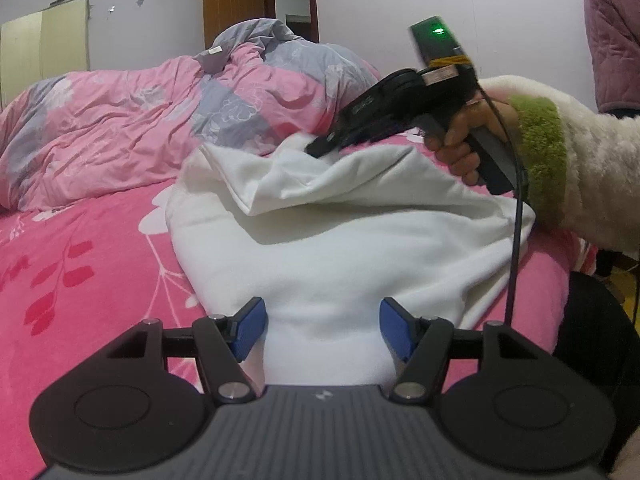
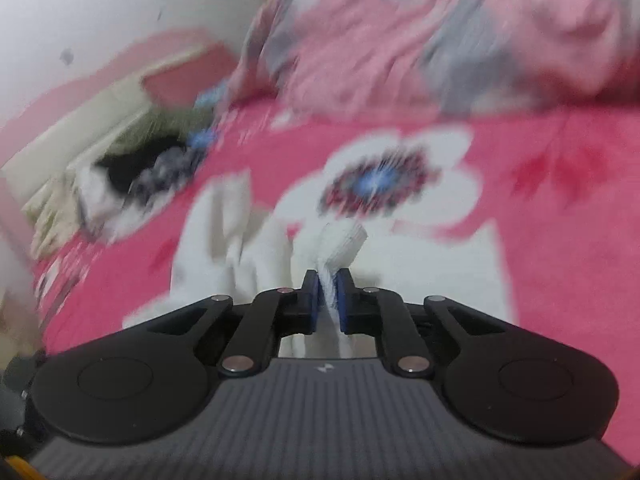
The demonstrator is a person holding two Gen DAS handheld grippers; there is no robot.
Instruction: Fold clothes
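A white garment (image 1: pixel 340 240) lies bunched on the pink flowered bed sheet (image 1: pixel 80 280). My left gripper (image 1: pixel 323 330) holds its near end: the jaws stand wide, and the cloth narrows to fill the whole gap between the blue pads (image 1: pixel 252 330). At the garment's far side my right gripper (image 1: pixel 318 148), held by a hand in a fluffy white and green sleeve (image 1: pixel 580 168), touches a raised fold. In the blurred right wrist view the right gripper (image 2: pixel 328 290) is shut on a white ribbed edge (image 2: pixel 344 240) of the garment (image 2: pixel 240 248), which sticks up past the pads.
A crumpled pink and grey duvet (image 1: pixel 160 120) is heaped at the back of the bed. A purple quilted coat (image 1: pixel 612 40) hangs at the right wall, and a wooden door (image 1: pixel 232 0) stands behind. More clothes (image 2: pixel 132 176) lie at the bed's left edge.
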